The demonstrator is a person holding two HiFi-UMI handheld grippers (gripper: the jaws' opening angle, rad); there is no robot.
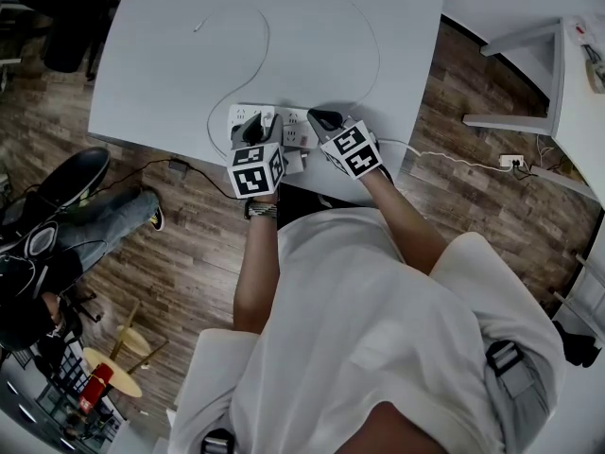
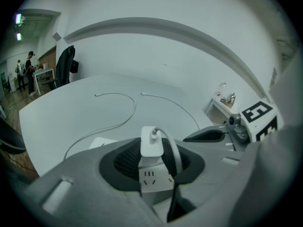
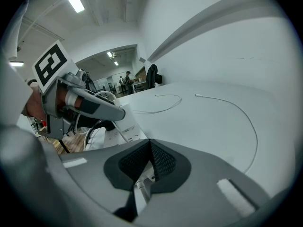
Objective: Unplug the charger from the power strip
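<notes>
The left tool [image 1: 253, 127] is closed part way on the white charger [image 2: 152, 144], with one pad at each side of it. The charger stands upright between the pads and sits on the power strip [image 2: 154, 179] just below them. A white cable [image 2: 174, 150] leaves its top and bends down along the tool's right pad. Just beside it, the right tool [image 3: 150, 161] has its pads together and holds nothing, with the strip directly under its tips. Both tools are at the near edge of the bench [image 1: 284, 45].
</notes>
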